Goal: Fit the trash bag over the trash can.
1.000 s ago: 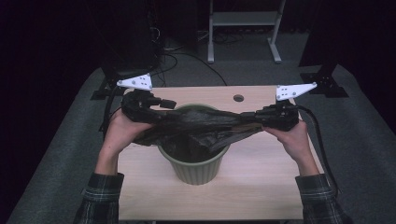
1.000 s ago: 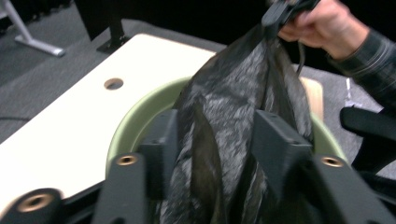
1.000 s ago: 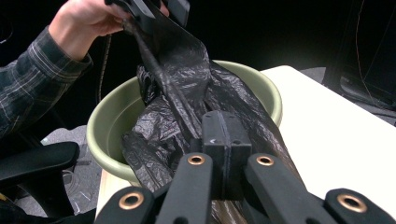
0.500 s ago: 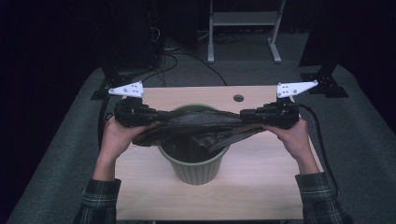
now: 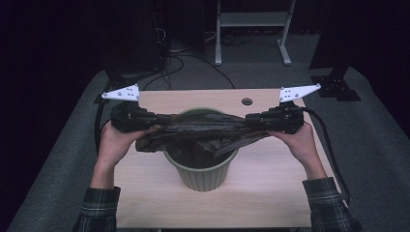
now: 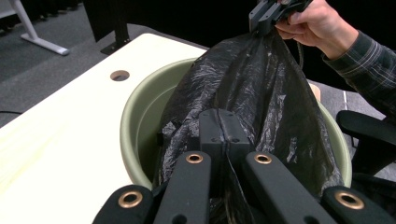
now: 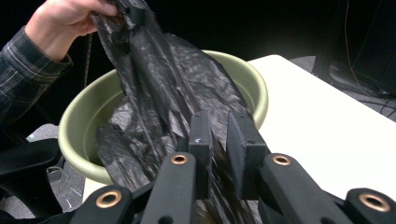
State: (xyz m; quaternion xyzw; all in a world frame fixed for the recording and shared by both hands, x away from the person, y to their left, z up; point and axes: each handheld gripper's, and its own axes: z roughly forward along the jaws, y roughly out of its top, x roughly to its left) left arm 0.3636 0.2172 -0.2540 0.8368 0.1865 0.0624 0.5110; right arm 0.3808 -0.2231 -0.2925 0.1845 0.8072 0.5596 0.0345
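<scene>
One black bag [image 5: 203,130], one green bin [image 5: 203,169] and one table [image 5: 159,203] are shown, with two grippers. The bag is stretched flat across the bin's mouth, its lower part hanging inside. The left gripper [image 5: 157,122], at nine o'clock of the bin, is clamped fully on the bag's edge [image 6: 219,135]. The right gripper [image 5: 254,121], at three o'clock, has just been opening slightly; a narrow gap is seen between its jaws with the plastic still caught there [image 7: 217,140]. Compared with one second ago, the left gripper has closed and the bag is drawn tauter.

bag [image 5: 208,130]: glossy crinkled plastic | bin [image 5: 205,176]: matt plastic | table [image 5: 270,193]: smooth wood
</scene>
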